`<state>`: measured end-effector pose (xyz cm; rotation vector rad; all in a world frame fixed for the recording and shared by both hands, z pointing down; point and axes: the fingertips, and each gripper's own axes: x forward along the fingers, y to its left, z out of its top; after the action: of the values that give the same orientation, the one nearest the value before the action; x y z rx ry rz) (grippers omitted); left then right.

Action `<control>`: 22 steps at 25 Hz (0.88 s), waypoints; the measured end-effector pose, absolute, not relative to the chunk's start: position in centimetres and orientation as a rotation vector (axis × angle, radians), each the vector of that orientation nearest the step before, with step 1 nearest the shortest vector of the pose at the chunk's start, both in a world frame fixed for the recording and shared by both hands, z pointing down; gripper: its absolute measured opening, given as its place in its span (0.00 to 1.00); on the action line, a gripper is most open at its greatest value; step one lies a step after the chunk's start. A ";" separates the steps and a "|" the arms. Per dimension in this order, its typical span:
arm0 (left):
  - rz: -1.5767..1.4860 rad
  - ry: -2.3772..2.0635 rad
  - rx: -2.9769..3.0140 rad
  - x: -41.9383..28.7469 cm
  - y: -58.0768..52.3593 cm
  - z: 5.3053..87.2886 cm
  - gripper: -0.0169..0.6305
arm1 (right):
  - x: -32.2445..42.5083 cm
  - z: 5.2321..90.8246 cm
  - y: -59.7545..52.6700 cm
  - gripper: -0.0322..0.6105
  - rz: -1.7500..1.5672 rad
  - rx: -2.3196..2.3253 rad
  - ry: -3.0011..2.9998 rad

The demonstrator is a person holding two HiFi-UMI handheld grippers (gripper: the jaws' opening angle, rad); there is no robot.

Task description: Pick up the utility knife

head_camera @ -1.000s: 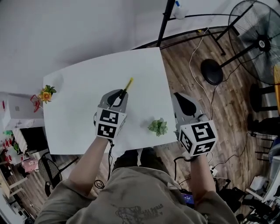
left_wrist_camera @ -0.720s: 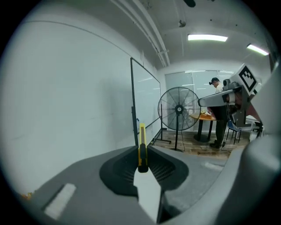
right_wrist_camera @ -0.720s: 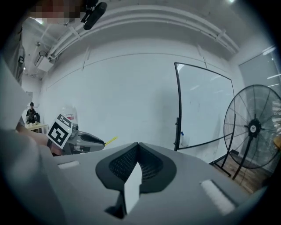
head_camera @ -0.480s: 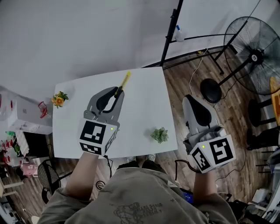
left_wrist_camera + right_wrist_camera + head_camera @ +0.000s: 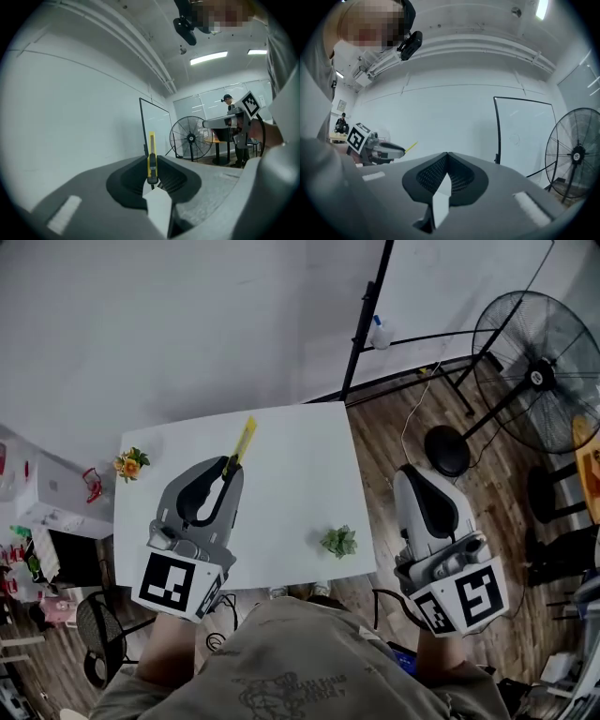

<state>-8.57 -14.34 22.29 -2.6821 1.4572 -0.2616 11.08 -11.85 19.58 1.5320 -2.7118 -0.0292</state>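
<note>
The yellow utility knife [image 5: 243, 439] is held up above the white table [image 5: 300, 474], its blade end pointing away from me. My left gripper [image 5: 228, 463] is shut on its handle end. In the left gripper view the knife [image 5: 152, 144] stands upright out of the closed jaws of the left gripper [image 5: 152, 164]. My right gripper [image 5: 410, 471] is shut with nothing in it, raised beyond the table's right edge over the wooden floor. In the right gripper view its jaws [image 5: 447, 154] meet, and the left gripper [image 5: 377, 149] with the knife [image 5: 411, 147] shows at the left.
A small green plant [image 5: 339, 541] sits near the table's front right corner and an orange flower [image 5: 130, 465] at its left edge. A black stand pole [image 5: 366, 315] and a floor fan [image 5: 539, 381] stand to the right, with cables on the floor.
My left gripper has risen from the table with the knife in it and drifted to the left. The right gripper has risen too, still shut and empty.
</note>
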 end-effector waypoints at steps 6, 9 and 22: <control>-0.275 1.469 -2.683 -9.1 -12.2 22.9 0.13 | 9.7 23.3 -10.3 0.09 0.052 1.393 -2.666; -0.302 1.507 -2.711 -9.5 -12.2 24.5 0.13 | 9.1 24.8 -10.4 0.09 0.108 1.354 -2.659; -0.301 1.562 -2.684 -10.5 -12.5 24.4 0.13 | 8.0 24.8 -11.1 0.09 0.115 1.329 -2.679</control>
<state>-10.55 -12.54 24.36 -2.6836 1.5620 -0.3005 8.04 -11.07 24.78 1.3289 -2.6788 0.1145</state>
